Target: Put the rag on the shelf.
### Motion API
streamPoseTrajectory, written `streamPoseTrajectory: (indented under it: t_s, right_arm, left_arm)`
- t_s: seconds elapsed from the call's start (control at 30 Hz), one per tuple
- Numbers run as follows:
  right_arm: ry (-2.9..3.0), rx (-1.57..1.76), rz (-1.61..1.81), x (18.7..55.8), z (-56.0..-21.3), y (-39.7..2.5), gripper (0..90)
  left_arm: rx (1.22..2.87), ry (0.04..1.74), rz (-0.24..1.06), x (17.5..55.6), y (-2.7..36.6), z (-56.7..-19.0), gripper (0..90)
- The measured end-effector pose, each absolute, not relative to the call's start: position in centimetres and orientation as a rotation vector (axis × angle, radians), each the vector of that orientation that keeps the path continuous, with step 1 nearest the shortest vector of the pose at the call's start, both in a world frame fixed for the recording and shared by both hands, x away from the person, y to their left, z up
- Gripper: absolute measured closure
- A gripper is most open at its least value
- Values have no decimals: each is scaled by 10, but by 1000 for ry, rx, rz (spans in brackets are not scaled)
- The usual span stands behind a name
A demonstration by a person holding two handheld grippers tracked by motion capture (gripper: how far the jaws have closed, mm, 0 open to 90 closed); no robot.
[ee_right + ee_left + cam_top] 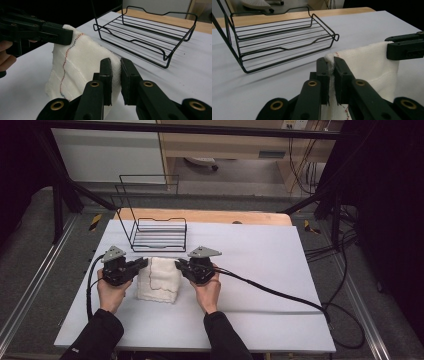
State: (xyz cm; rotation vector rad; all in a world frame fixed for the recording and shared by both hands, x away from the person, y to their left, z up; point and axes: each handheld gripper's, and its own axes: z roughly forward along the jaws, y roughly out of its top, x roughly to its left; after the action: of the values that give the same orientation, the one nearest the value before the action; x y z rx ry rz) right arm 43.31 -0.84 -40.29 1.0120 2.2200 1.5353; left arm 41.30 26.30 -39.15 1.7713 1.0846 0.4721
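The white cloth (159, 280) lies folded on the near middle of the white table (260, 270), just in front of the black wire rack (159, 236), and its two far corners are lifted between the two grippers. In the left gripper view, the left gripper (331, 65) has its jaws pressed together on the left corner, with the fabric squeezed in the narrow slit between them. In the right gripper view, the right gripper (115, 65) stands at the right corner with its jaws almost closed; a thin gap remains, and I cannot tell if the cloth is really pinched there.

I judge the step is to raise the cloth and bring it to the rack. To do it well, the right jaws should first close fully on the edge. Then both hands should lift together, at equal height, keeping the top edge tight so it does not sag. Further away, the front rim of the rack is raised, so the hanging part must pass over it.
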Motion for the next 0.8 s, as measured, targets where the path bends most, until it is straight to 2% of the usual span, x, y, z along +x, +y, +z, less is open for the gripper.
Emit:
streamPoseTrajectory:
  t_s: [0.8]
  right_arm:
    - [2140, 895, 1631, 423, -373, -19, 809]
  left_arm:
    - [1674, 1005, 542, 398, 261, -367, 833]
